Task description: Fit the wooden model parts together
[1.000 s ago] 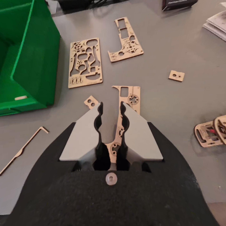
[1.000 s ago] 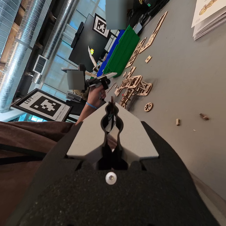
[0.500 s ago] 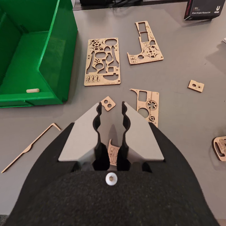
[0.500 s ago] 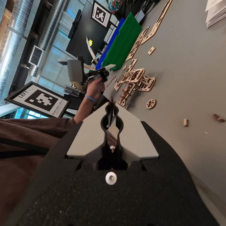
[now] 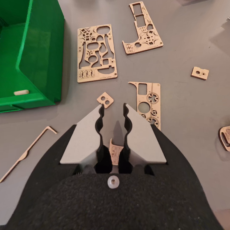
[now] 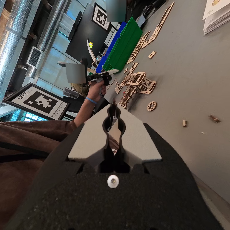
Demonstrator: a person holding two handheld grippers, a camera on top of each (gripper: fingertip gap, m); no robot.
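The left hand-held gripper (image 5: 113, 105) is held open above the grey surface (image 5: 180, 112), among flat wooden sheets (image 5: 97, 53). The right hand-held gripper (image 6: 113, 105) is clamped on a thin dark sliver (image 6: 114, 101). The part-built wooden model (image 6: 135, 85) lies farther off, near a green bin (image 6: 124, 47).

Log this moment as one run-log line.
left gripper: open, above table | right gripper: shut on thin part | model: on table, untouched
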